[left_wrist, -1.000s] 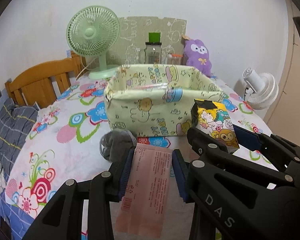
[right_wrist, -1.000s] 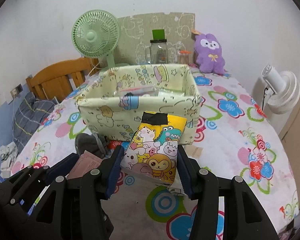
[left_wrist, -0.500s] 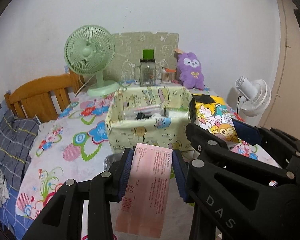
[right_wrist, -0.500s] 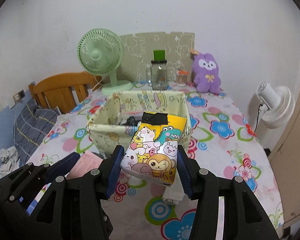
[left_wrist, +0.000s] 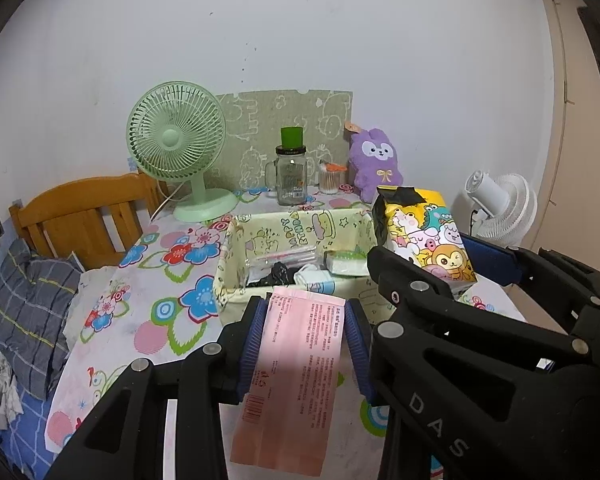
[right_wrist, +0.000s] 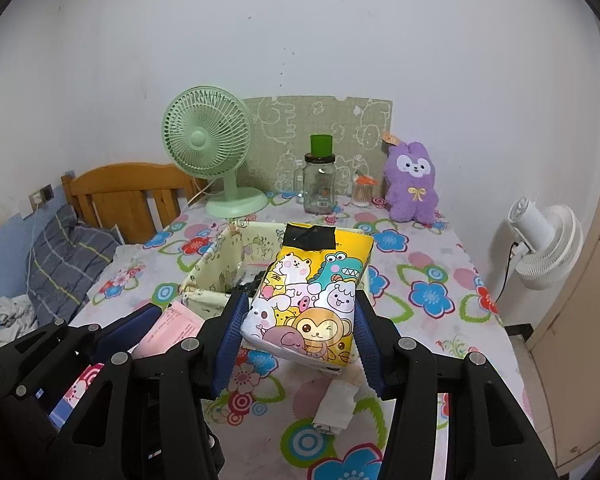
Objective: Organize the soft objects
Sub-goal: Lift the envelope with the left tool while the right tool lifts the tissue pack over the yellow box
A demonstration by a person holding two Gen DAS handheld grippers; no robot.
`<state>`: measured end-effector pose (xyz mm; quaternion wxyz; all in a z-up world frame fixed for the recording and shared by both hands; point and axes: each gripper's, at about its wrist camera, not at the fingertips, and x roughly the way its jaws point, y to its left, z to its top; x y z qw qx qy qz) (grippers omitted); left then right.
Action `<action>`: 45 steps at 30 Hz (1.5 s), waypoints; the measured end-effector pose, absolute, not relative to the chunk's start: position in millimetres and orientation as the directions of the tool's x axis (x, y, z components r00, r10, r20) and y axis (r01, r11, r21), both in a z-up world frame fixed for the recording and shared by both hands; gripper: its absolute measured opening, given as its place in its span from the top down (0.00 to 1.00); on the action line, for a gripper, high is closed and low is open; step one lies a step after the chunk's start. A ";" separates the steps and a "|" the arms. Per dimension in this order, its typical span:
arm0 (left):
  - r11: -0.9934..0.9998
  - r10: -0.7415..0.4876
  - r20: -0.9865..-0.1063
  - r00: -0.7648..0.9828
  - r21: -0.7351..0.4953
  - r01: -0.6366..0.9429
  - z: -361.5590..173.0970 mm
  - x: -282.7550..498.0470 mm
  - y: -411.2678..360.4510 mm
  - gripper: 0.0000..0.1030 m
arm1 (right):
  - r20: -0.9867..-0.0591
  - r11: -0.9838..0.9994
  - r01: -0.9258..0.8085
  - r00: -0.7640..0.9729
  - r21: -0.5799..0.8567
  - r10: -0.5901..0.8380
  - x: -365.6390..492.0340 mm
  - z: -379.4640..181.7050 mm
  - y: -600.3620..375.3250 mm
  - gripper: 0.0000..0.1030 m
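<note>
Two packets are held above the table: the left hand-held gripper clamps a pink packet of small unreadable print, and the right hand-held gripper, marked "DAS", clamps a yellow cartoon-animal pack. Just beyond them sits a cloth basket reading "HAPPY BIRTHDAY", on a flowered cloth, with a green fan by the white wall

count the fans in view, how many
2. A green desk fan stands at the table's far left corner, beside the glass jar. A white fan stands off the table's right edge, near the wall. None looks hidden.
</note>
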<state>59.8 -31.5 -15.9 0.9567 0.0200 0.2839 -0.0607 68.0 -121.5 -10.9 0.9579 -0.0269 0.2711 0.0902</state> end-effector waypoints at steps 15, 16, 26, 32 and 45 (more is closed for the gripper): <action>0.993 -0.103 -0.519 0.848 0.001 0.121 -3.9 93.7 -27.7 0.60 | -0.519 0.979 -0.201 0.836 0.015 0.180 105.9 0.0 -117.8 0.47; 0.993 -0.104 -0.519 0.849 -0.001 0.121 -3.8 96.4 -27.4 0.60 | -0.519 0.979 -0.201 0.836 0.016 0.180 108.4 0.1 -117.4 0.47; 0.994 -0.101 -0.522 0.847 -0.015 0.109 -4.9 123.4 -26.5 0.60 | -0.528 0.981 -0.192 0.830 0.029 0.178 137.0 -1.3 -118.1 0.47; 0.995 -0.090 -0.521 0.849 -0.014 0.097 -7.4 135.7 -26.8 0.60 | -0.532 0.981 -0.187 0.827 0.042 0.180 152.3 -4.8 -118.9 0.47; 0.997 -0.077 -0.540 0.838 -0.032 0.071 -24.3 172.1 -25.0 0.60 | -0.551 0.977 -0.194 0.808 0.090 0.211 187.2 -21.8 -123.5 0.47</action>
